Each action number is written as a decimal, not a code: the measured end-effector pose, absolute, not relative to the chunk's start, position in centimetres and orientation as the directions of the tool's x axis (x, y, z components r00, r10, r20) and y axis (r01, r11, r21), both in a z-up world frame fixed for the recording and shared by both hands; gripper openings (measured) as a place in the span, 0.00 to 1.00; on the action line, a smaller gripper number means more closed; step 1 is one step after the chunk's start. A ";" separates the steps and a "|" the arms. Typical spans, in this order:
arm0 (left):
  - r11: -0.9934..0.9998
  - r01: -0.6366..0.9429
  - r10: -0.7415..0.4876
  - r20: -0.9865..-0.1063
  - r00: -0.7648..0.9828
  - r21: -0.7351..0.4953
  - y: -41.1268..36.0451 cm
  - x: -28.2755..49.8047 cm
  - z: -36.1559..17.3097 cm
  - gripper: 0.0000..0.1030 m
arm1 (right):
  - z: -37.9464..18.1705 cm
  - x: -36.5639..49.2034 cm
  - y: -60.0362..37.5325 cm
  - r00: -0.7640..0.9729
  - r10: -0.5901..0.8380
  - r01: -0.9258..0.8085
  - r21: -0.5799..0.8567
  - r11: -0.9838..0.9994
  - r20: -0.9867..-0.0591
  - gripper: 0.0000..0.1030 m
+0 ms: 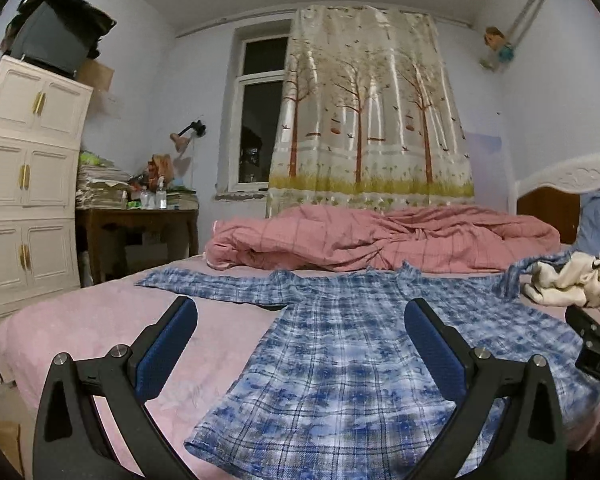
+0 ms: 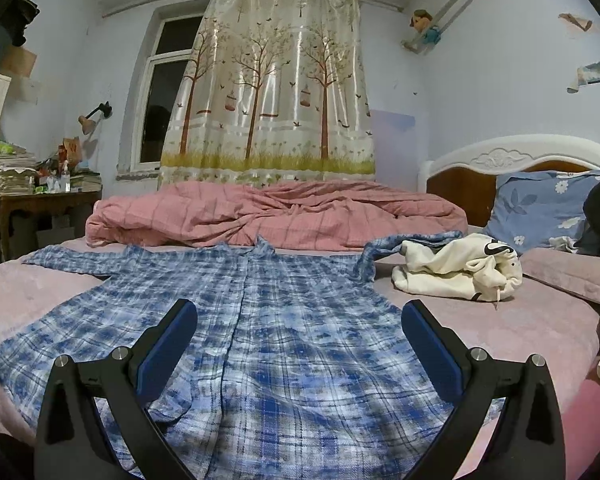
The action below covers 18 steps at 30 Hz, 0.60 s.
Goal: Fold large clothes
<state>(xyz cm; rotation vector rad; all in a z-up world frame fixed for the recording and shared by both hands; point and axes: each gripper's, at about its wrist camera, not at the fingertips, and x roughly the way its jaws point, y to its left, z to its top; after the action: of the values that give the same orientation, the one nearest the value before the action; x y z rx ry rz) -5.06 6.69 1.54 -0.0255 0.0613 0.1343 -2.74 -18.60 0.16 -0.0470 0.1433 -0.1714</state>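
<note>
A blue and white plaid shirt lies spread flat on the pink bed sheet, collar toward the far side, sleeves stretched left and right. It also fills the middle of the right wrist view. My left gripper is open and empty, held above the shirt's near left hem. My right gripper is open and empty, held above the shirt's near hem at its button line. Part of the right gripper's body shows at the right edge of the left wrist view.
A crumpled cream sweatshirt lies on the shirt's right sleeve end. A pink quilt is bunched along the far side of the bed. A blue flowered pillow leans on the headboard. A white cabinet and cluttered desk stand left.
</note>
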 end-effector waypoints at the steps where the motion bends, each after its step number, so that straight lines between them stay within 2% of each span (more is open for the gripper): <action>1: 0.991 -0.136 0.134 -0.063 0.989 -0.017 6.4 -5.0 1.5 1.00 | 0.2 -2.7 -18.6 0.975 -0.170 0.162 -0.061 0.985 -0.143 1.00; 7: 0.992 -0.124 0.124 -0.070 0.990 0.004 6.1 -4.9 1.2 1.00 | 0.2 -2.4 -19.2 0.975 -0.160 0.158 -0.030 0.987 -0.156 1.00; 15: 0.994 -0.079 0.071 -0.103 0.992 -0.072 5.1 -3.9 0.9 1.00 | 0.0 -1.3 -19.7 0.968 -0.143 0.144 -0.008 0.989 -0.209 1.00; 18: 0.993 -0.100 0.093 -0.118 0.989 -0.054 4.0 -3.0 0.9 1.00 | 0.0 -1.1 -19.7 0.965 -0.133 0.134 -0.009 0.991 -0.224 1.00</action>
<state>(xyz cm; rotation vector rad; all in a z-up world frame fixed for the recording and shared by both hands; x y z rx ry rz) -3.04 3.99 0.87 -0.0600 0.1158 0.0972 -1.08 -19.71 -0.04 0.0066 0.2265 -0.1351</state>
